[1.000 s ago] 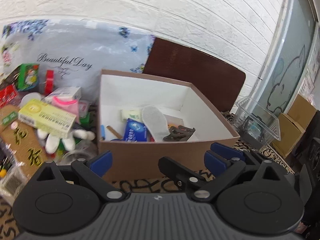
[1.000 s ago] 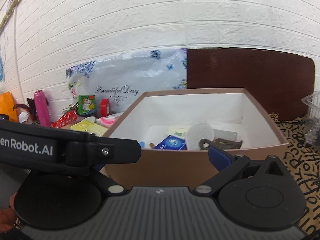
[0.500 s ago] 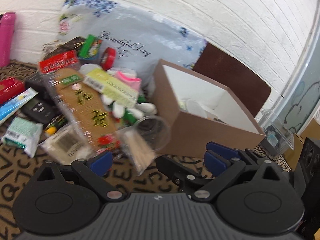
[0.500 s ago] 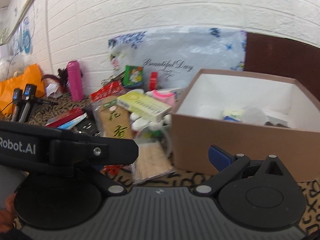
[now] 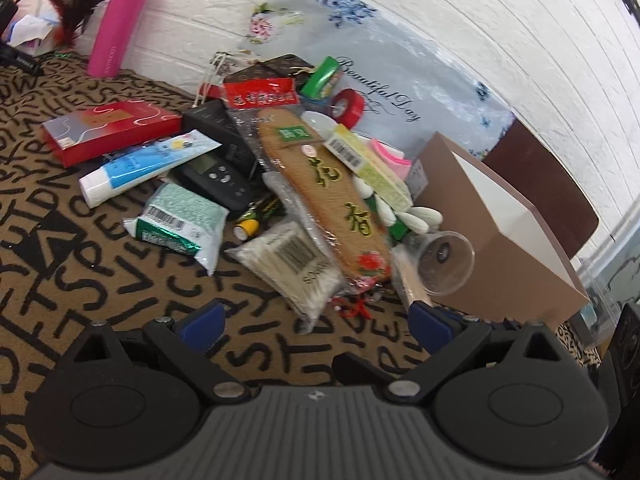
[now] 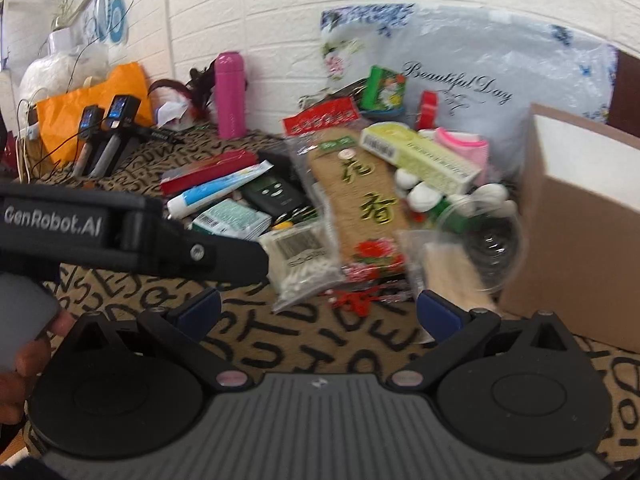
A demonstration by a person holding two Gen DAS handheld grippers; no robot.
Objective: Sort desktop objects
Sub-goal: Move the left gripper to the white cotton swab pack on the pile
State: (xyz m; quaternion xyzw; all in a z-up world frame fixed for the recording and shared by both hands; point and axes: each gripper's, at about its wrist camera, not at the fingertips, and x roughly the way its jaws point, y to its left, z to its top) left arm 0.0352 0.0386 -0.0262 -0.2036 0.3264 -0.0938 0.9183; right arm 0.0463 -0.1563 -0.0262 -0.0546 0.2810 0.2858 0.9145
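A heap of desktop objects lies on the lettered cloth: a brown insole pack (image 5: pixel 332 188) (image 6: pixel 366 204), a bag of cotton swabs (image 5: pixel 296 264) (image 6: pixel 302 260), a clear plastic cup (image 5: pixel 444 262) (image 6: pixel 486 248) on its side, a blue tube (image 5: pixel 148 164), a green tissue pack (image 5: pixel 180 220) and a red box (image 5: pixel 112 128). The brown cardboard box (image 5: pixel 492 248) (image 6: pixel 576 216) stands right of the heap. My left gripper (image 5: pixel 316 320) is open, short of the swab bag, holding nothing. My right gripper (image 6: pixel 318 312) is open too, empty, just before the swabs.
A pink bottle (image 5: pixel 120 24) (image 6: pixel 230 94) stands by the white brick wall, with a flowered plastic bag (image 5: pixel 360 64) behind the heap. The left gripper's body (image 6: pixel 132 232) crosses the right wrist view at left, a hand (image 6: pixel 24 364) below it. Chargers (image 6: pixel 108 128) and an orange bag sit far left.
Both wrist views have swung left, from looking into the cardboard box to facing the heap of objects. Both grippers stay open and empty.
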